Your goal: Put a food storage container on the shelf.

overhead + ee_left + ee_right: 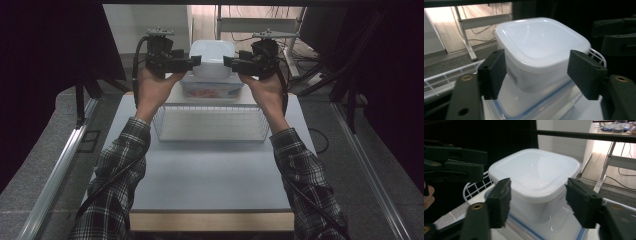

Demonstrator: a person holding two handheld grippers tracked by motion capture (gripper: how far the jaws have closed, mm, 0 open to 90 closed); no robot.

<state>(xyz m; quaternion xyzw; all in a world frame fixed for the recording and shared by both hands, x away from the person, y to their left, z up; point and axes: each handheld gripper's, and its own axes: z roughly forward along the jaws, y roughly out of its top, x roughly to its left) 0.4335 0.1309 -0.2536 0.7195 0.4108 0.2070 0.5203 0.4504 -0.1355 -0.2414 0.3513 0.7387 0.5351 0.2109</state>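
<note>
In the high view, the white tub [212, 59] stands on a blue-rimmed flat container [212, 89] at twelve o'clock, past the far rim of the wire basket [212, 123]. The left gripper [195, 61] closes off the tub's nine o'clock side and the right gripper [228, 61] its three o'clock side, jaws spread wide and pointing at each other, with the tub between them. In the left gripper view the tub [541, 53] sits between the pads [492, 72] with a sliver of room at each side; the right gripper view shows the same. The basket's inside is open from above, walled all round by its wire sides. Toward six o'clock the grey table [210, 175] lies bare between the forearms.
</note>
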